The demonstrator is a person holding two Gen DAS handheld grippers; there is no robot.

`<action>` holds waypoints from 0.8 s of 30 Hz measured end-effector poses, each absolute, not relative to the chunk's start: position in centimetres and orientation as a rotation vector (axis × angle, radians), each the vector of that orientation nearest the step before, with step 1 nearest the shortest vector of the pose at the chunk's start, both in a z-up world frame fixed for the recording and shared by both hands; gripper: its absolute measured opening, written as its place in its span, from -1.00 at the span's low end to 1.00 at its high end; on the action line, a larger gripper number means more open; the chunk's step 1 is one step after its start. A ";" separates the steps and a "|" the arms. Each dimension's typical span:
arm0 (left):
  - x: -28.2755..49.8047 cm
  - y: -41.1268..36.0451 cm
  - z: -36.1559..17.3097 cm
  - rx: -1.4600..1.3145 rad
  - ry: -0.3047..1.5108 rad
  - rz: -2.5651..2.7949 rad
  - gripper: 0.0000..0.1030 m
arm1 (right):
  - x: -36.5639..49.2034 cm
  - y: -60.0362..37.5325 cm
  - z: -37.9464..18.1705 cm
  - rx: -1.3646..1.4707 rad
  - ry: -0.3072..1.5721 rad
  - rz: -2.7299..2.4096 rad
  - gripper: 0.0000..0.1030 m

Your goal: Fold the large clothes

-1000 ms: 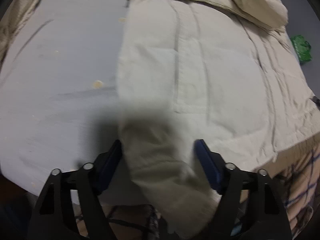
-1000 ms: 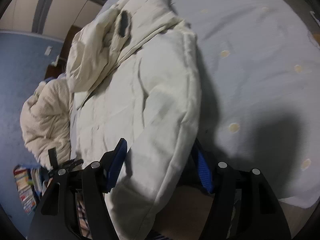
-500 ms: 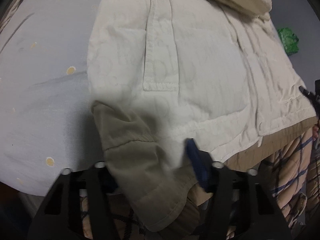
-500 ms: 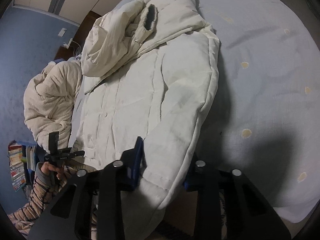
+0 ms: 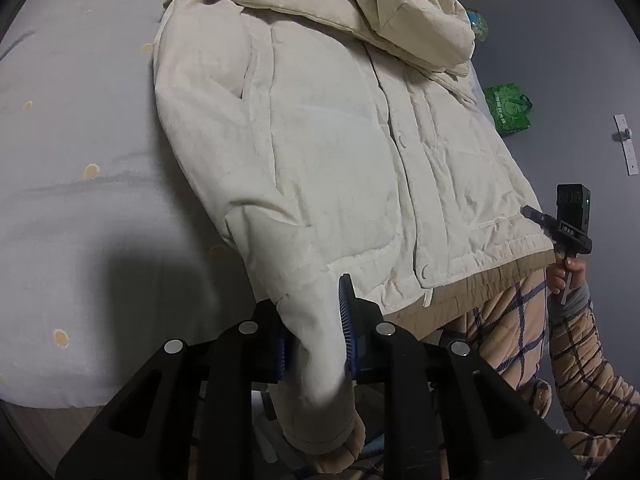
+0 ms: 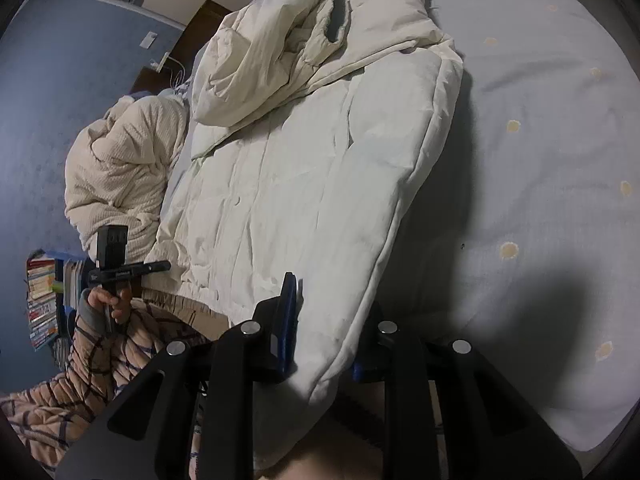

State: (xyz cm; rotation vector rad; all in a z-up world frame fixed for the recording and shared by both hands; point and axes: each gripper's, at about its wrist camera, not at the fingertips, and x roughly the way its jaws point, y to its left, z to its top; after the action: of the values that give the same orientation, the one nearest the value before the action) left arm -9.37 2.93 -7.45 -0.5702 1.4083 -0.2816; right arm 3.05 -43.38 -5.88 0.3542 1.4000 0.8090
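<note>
A cream puffer jacket (image 5: 320, 152) lies face up on the bed, hood at the far end; it also shows in the right wrist view (image 6: 304, 184). My left gripper (image 5: 314, 340) is shut on the jacket's left sleeve (image 5: 316, 360) near the cuff, which hangs over the bed's near edge. My right gripper (image 6: 326, 344) is shut on the other sleeve (image 6: 340, 336), also near the bed edge. Each gripper's handle shows in the other's view, beside the jacket's hem.
The bed has a pale blue sheet (image 5: 72, 184) with small yellow dots. A cream knitted blanket (image 6: 120, 172) is heaped at the bed's side. A green bag (image 5: 508, 108) lies on the floor. Books (image 6: 40, 300) are stacked by the blue wall.
Both grippers have closed on the sleeves and pulled back and up, so more of the jacket is in view.
</note>
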 end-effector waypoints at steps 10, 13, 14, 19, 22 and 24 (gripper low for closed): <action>-8.8 8.5 -0.5 -0.757 0.999 -0.411 -0.77 | 5.2 -43.9 -2.6 0.578 1.225 0.905 -0.71; -8.2 9.9 0.8 -0.794 0.911 -0.412 -0.80 | 6.6 -43.9 -1.1 0.646 1.177 0.929 -0.71; -7.8 10.2 1.2 -0.791 0.887 -0.407 -0.80 | 7.3 -44.0 -0.5 0.670 1.160 0.940 -0.71; -5.9 11.5 3.3 -0.753 0.768 -0.397 -0.82 | 10.2 -43.4 1.8 0.716 1.102 0.957 -0.71; -4.7 12.4 4.5 -0.746 0.692 -0.394 -0.82 | 12.1 -43.5 2.8 0.749 1.069 0.959 -0.71; -3.9 13.4 5.1 -0.754 0.658 -0.386 -0.82 | 13.4 -43.6 3.5 0.777 1.046 0.955 -0.71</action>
State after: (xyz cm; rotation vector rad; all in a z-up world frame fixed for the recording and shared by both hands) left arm -3.89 13.40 5.05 -0.7538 0.6582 -0.3861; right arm 13.38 -43.55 3.46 0.7766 1.0458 0.9546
